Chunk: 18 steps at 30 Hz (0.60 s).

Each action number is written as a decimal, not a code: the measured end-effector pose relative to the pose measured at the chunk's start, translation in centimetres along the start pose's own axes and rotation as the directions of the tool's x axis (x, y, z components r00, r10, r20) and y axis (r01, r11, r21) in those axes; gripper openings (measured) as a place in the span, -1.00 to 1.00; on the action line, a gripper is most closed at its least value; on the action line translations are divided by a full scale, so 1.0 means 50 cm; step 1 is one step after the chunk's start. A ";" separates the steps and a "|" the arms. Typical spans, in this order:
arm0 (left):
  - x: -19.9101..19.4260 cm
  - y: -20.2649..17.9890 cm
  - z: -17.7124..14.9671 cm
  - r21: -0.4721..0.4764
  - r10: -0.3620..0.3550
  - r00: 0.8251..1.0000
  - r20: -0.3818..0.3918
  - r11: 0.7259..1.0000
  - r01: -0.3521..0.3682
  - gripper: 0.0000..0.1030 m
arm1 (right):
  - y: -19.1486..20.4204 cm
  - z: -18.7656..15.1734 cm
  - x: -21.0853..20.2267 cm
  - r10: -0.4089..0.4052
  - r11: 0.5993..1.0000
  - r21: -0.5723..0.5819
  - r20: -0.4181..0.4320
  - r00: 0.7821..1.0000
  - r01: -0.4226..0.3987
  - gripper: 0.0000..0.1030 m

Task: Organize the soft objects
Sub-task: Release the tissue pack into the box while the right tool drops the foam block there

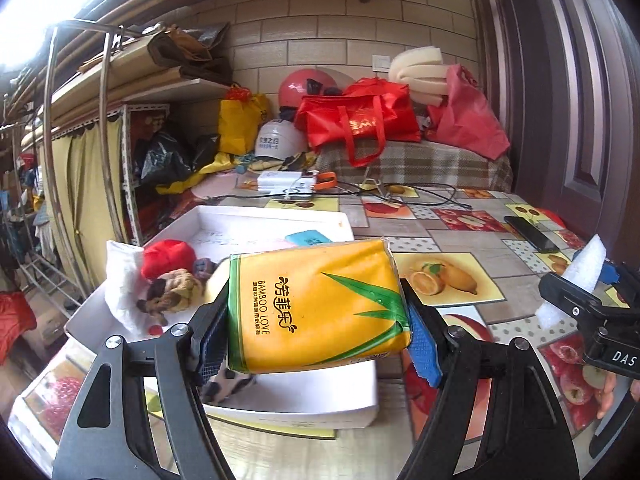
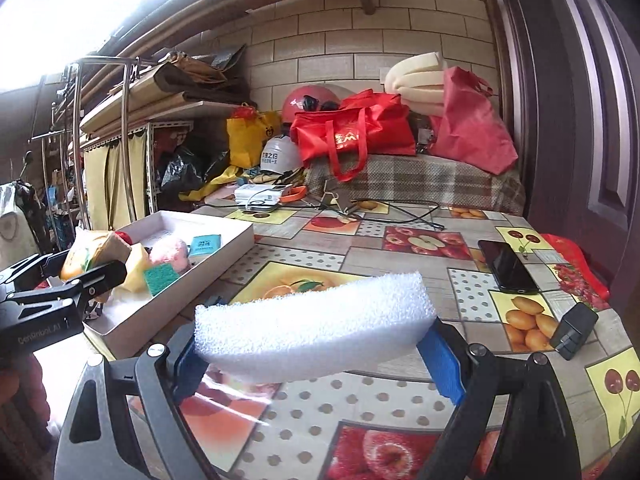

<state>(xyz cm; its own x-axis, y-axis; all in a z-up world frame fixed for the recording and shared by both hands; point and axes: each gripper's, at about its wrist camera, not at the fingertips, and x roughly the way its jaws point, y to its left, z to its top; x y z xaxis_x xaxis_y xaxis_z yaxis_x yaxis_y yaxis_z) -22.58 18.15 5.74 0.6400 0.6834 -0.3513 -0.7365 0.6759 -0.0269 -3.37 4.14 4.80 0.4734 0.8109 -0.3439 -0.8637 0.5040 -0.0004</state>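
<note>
My left gripper (image 1: 316,330) is shut on a yellow tissue pack (image 1: 316,304) and holds it above the near end of the white box (image 1: 304,404). In the box lie a red plush (image 1: 168,258), a brown knitted toy (image 1: 172,294), a white cloth (image 1: 120,280) and a blue packet (image 1: 308,238). My right gripper (image 2: 316,354) is shut on a white foam block (image 2: 312,328) and holds it over the table, right of the box (image 2: 224,248). The right wrist view also shows a green sponge (image 2: 160,278), a pink plush (image 2: 174,254) and the left gripper (image 2: 86,280).
A fruit-patterned tablecloth (image 2: 400,264) covers the table. A black phone (image 2: 506,266) and a small black charger (image 2: 574,330) lie at the right. A white device (image 1: 286,184), orange scissors (image 1: 326,180) and cables lie at the back. Red bags (image 1: 360,120), helmets and shelves stand behind.
</note>
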 end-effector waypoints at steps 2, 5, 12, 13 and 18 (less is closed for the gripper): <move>0.002 0.051 0.000 -0.035 0.049 0.999 0.000 0.998 -0.049 0.46 | 0.021 0.003 0.011 0.020 1.000 0.001 -0.004 1.000 -0.020 0.75; 0.008 0.126 -0.002 -0.093 0.115 0.993 -0.018 0.989 -0.116 0.47 | 0.055 0.009 0.029 0.048 0.999 -0.004 -0.012 0.999 -0.048 0.75; 0.029 0.242 -0.004 -0.168 0.213 0.976 -0.042 0.962 -0.217 0.47 | 0.139 0.024 0.075 0.106 0.993 -0.051 -0.015 0.994 -0.106 0.75; 0.032 0.250 -0.003 -0.165 0.220 0.975 -0.042 0.961 -0.224 0.47 | 0.149 0.026 0.080 0.112 0.992 -0.054 -0.012 0.994 -0.112 0.75; 0.051 0.272 0.001 -0.164 0.200 0.979 -0.048 0.965 -0.205 0.47 | 0.172 0.041 0.131 0.145 0.989 -0.004 -0.040 0.989 -0.146 0.75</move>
<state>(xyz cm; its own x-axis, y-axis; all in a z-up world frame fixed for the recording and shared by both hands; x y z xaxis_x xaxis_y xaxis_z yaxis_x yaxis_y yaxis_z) -30.93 29.10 4.50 0.4688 0.7905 -0.3941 -0.8777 0.4670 -0.1074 -7.32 14.39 4.47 0.3356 0.8632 -0.3773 -0.9240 0.3795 0.0463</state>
